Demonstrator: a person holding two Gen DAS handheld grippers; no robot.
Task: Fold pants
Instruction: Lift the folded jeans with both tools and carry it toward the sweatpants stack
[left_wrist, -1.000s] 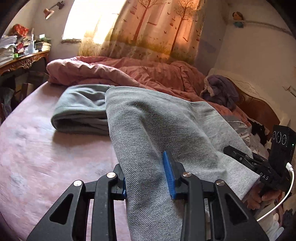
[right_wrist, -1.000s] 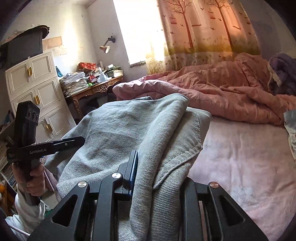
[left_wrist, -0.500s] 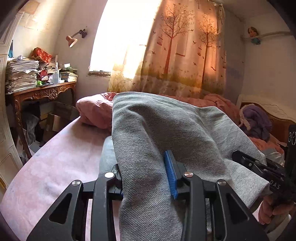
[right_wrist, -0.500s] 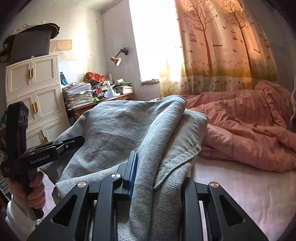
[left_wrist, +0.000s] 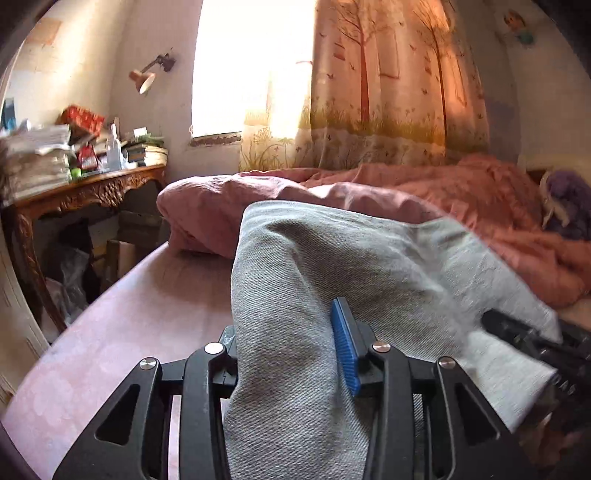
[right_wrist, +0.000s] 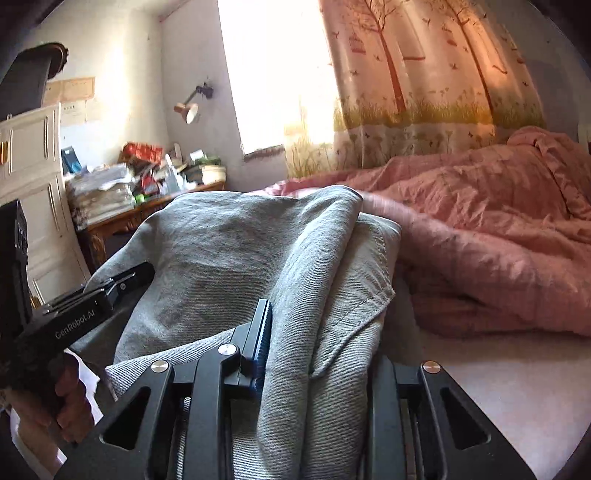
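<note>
The grey denim pants (left_wrist: 314, 295), thickly folded into several layers, are hanging bunched between both grippers above the pink bed sheet (left_wrist: 140, 314). The left gripper (left_wrist: 291, 354) and the right gripper (right_wrist: 317, 343) are each pinching a fat fold, their jaws opening slightly around the cloth.

Left tool (left_wrist: 288, 354) opening, grey pants (left_wrist: 332, 295) bunched between its jaws.
Pants held over the pink bed (left_wrist: 147, 314); right tool (left_wrist: 535, 347) at their right edge.
</note>
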